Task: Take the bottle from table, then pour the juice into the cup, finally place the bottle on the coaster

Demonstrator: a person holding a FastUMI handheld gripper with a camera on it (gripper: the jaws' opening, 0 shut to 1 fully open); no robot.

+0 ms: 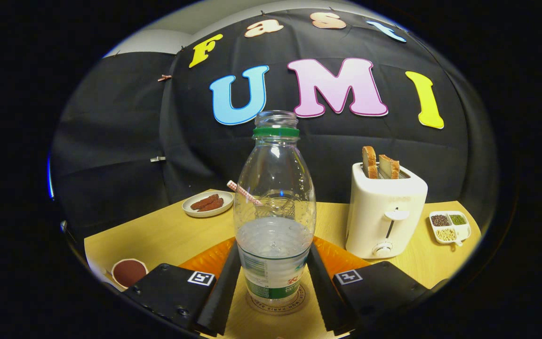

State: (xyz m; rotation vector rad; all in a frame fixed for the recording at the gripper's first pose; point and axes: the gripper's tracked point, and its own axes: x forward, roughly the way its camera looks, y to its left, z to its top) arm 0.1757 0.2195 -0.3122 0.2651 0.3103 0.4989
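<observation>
In the gripper view, a clear plastic bottle stands upright between the two fingers of the gripper. The bottle has no cap, a green ring runs round its neck, and it is filled with clear liquid to roughly the lower third. A label wraps its lower part. Its base rests on a round coaster with printed lettering round the rim, which lies on the wooden table between the fingers.

The jaws stand close along both sides of the bottle's lower part. The fingers look to be touching or nearly touching the label, but whether both truly press on it cannot be told.

Just beyond the bottle lies an orange mat, showing on either side of it. Seen through the bottle and sticking out to its left is a straw with a red-and-white pattern, along with the faint outline of a glass cup behind the bottle.

Further back on the left sits a small white plate holding brown sticks of food. Near the left finger, at the table's edge, is a small white bowl with something dark brown in it. To the right of the bottle stands a white toaster with two slices of bread upright in its slots. Right of the toaster is a small divided dish holding dark, green and pale grains.
</observation>
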